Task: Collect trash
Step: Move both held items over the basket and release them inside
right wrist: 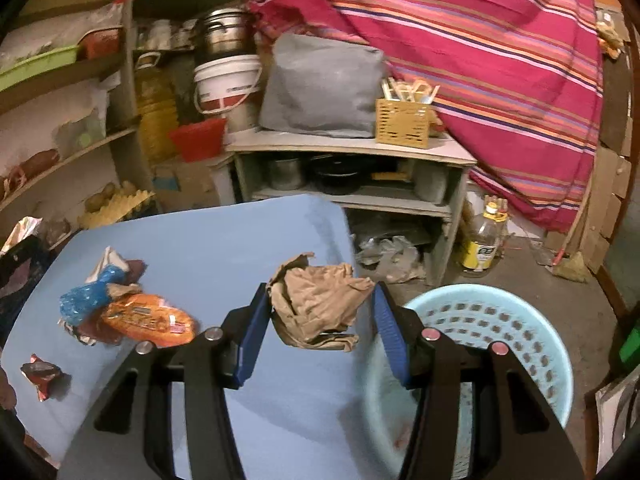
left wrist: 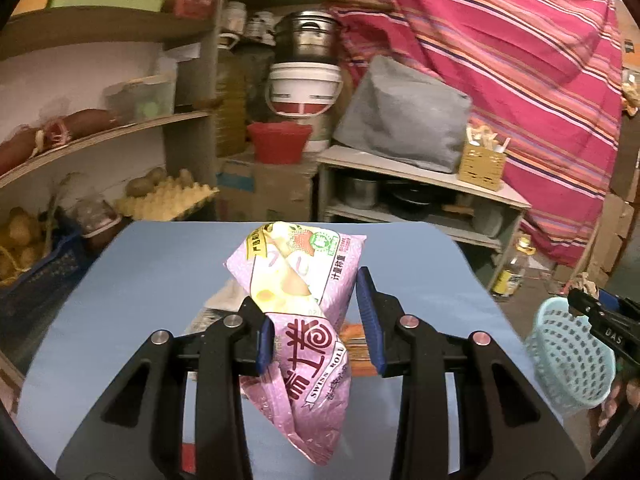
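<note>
Two handheld grippers work over a blue tabletop [right wrist: 224, 240] in a cluttered storeroom. The left gripper [left wrist: 316, 320] stands with its jaws spread, a pink Swiss roll wrapper [left wrist: 304, 320] between the blue pads; the wrapper touches the left pad, but a gap shows at the right one, so it is probably slack rather than clamped, though the fisheye view makes this hard to judge. The wrapper's long axis runs away from the camera, along the fingers. The right gripper [right wrist: 322, 324] is likewise spread, with a crumpled brown paper ball [right wrist: 316, 304] between its pads, touching the left pad and apart from the right; whether the paper is falling or resting cannot be told. It sits at the tabletop's right edge, and the pale blue basket [right wrist: 500, 320] stands on the floor just beside that edge, directly to the gripper's right. The coming move likely turns on this: the basket lies to the right, nearer the right hand. Toward the left edge of the tabletop lie an orange wrapper [right wrist: 148, 320], a blue wrapper [right wrist: 84, 300] and a small red wrapper [right wrist: 42, 374], not yet collected.
</note>
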